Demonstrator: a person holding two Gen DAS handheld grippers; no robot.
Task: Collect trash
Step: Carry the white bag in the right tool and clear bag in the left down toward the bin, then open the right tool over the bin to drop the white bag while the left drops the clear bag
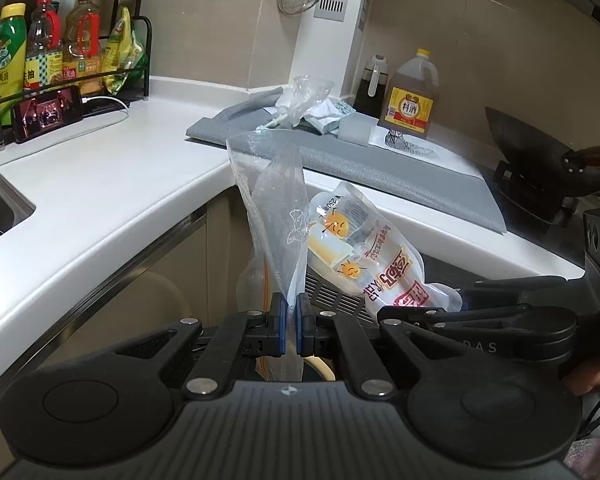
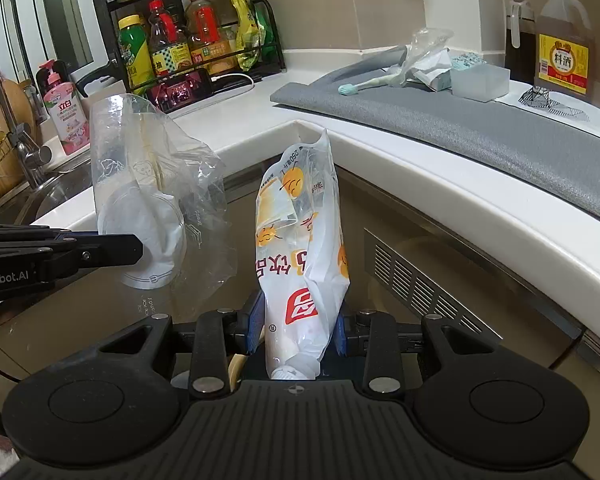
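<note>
**Right wrist view: two wrappers held off the counter**

Right tool [image 2: 298,326] clamps a crumpled white drink pouch [image 2: 300,236]; left tool [image 1: 291,316] pinches a clear plastic bag [image 1: 274,208]. Both hang just below the counter [image 2: 440,184] edge, open space beneath.

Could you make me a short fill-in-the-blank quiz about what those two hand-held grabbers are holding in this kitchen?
1. The left gripper is shut on a clear plastic ____.
2. The right gripper holds a white ____ printed with yellow cartoon faces.
3. More trash lies on the ____ mat on the counter.
4. The bottle beside the mat has a ____ cap.

Missing words: bag; pouch; grey; yellow
</note>
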